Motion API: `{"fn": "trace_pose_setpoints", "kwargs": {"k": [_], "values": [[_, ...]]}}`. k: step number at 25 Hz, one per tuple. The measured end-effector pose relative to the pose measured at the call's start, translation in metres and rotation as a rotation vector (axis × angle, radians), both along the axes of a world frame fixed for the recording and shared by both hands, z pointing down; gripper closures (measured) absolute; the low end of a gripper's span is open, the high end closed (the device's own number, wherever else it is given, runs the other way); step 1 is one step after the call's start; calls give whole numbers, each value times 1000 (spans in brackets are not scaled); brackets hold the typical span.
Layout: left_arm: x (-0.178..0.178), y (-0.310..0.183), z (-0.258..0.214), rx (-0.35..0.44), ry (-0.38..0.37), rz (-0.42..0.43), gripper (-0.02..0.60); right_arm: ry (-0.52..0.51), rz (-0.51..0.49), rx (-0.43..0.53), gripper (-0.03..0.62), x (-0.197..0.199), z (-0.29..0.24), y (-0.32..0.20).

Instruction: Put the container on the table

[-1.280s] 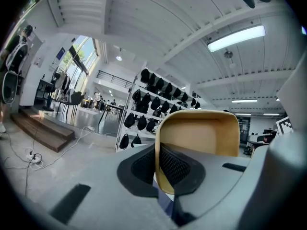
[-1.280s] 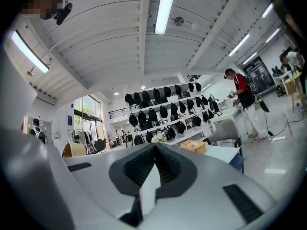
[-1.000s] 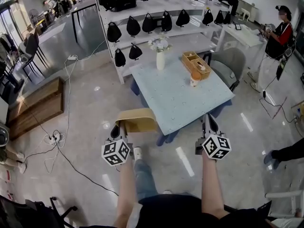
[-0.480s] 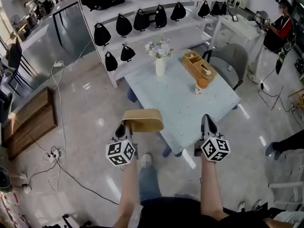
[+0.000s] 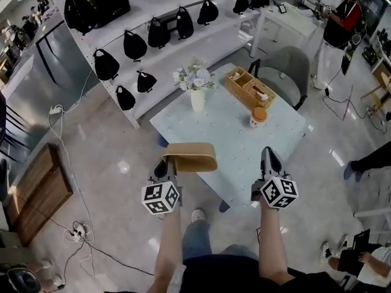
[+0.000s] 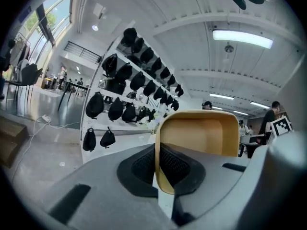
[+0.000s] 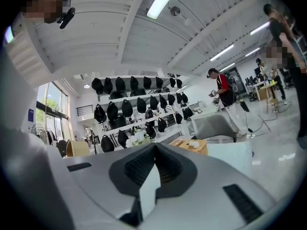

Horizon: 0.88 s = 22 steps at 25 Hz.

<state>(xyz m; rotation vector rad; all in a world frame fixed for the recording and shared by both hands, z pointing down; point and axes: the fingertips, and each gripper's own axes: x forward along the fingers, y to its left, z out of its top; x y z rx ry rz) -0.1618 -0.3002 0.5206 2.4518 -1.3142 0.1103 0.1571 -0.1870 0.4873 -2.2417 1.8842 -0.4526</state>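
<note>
Gripping is done at one rim wall: the left gripper [image 5: 166, 167] is clamped on the tan container [image 5: 190, 156], which is carried in the air by the near edge of the tabletop [image 5: 229, 140]. It is judged light, thin-walled and easily deformed; the rim is the only hold. The right gripper [image 5: 269, 159] is closed and empty. The near tabletop is bare; a vase [image 5: 197, 98], wooden organiser [image 5: 249, 86] and cup [image 5: 258, 116] are set further back. Cables [image 5: 73, 231] are seen on the glossy floor.
</note>
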Motion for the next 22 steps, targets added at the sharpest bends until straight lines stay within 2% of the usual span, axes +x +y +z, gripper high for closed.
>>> {"fn": "trace_pose_setpoints", "kwargs": {"k": [6,15,22], "values": [[27,-36,1,-11,0,103,572,-3,68,-15,595,5,2,-19],[56,-53,8,-37,10,171,574,1,119,-41,595,12,5,-16],[76,-57,7,-41,-2,201,572,-13,121,-47,595,16,11,-18]]}}
